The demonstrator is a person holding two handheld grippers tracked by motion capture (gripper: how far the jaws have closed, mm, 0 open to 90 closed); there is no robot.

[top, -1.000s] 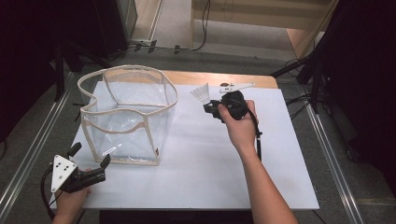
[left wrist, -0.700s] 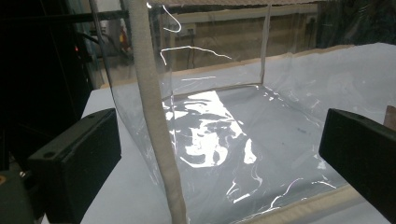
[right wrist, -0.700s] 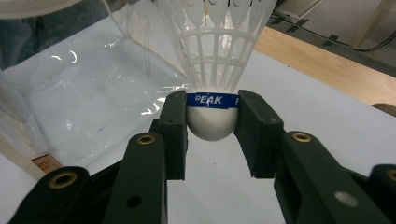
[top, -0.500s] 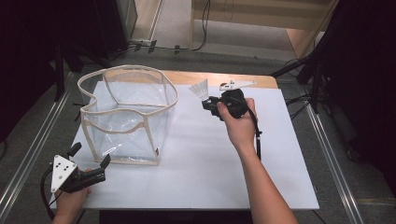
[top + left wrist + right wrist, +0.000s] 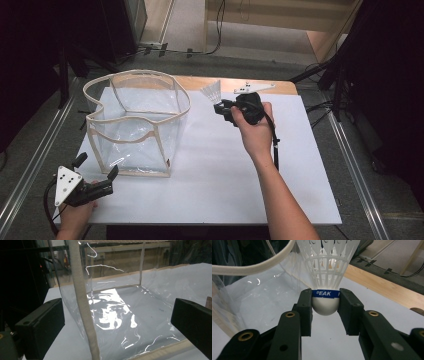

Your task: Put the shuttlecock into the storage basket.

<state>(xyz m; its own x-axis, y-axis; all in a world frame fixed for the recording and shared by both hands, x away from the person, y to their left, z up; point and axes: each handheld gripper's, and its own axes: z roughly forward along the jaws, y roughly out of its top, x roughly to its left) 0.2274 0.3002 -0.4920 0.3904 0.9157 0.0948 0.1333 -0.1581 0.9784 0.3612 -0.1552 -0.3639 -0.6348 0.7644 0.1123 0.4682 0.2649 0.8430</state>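
Two pads of your right gripper (image 5: 325, 306) are clamping the shuttlecock (image 5: 327, 275) by its white cork, skirt pointing away beyond the jaws. You are gripping a rounded base, so it could squirt out or snag the clear bag's rim (image 5: 254, 265) ahead-left. Your left gripper (image 5: 117, 322) is standing open, the bag's corner seam (image 5: 82, 307) between its jaws.

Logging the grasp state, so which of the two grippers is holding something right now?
The right gripper: its fingers clamp the white shuttlecock at its cork. The left gripper stands open near the clear bag.
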